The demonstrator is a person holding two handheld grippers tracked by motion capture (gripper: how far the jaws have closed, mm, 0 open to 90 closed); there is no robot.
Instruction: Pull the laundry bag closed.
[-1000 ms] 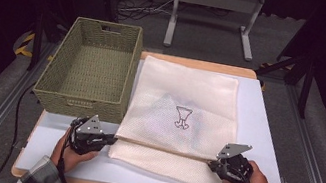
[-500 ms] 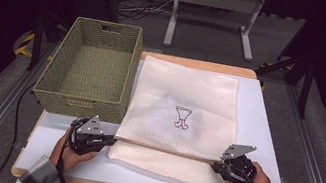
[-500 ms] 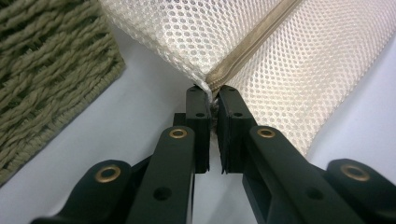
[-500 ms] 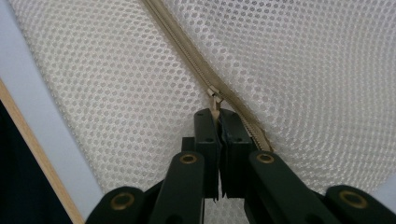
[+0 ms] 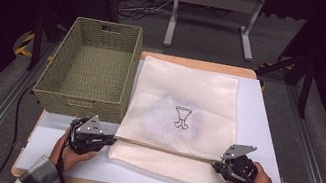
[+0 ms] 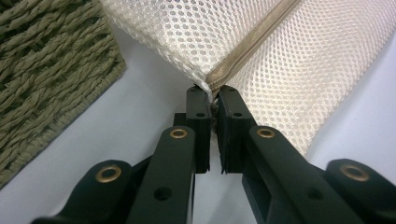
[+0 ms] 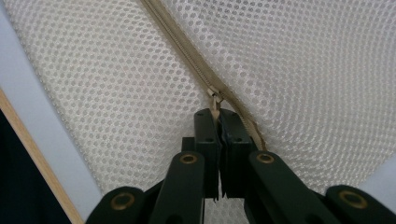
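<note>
A cream mesh laundry bag [image 5: 184,105] with a small printed emblem lies flat on the white table [image 5: 258,113]. A tan zipper [image 5: 163,148] runs across its near part. My left gripper [image 5: 112,139] is shut on the bag's left end of the zipper [image 6: 233,67], its jaws pinching the mesh corner [image 6: 205,88]. My right gripper [image 5: 215,165] is shut on the zipper pull [image 7: 215,99] at the right end of the zipper [image 7: 187,49]. Mesh bag [image 7: 303,70] spreads out beyond the right jaws. The zipper is stretched straight between both grippers.
A green woven basket [image 5: 89,66] stands at the table's left, its near corner [image 6: 42,70] close to my left gripper. The wooden table edge [image 7: 32,158] runs beside the right gripper. A metal stand [image 5: 213,9] is on the floor beyond the table.
</note>
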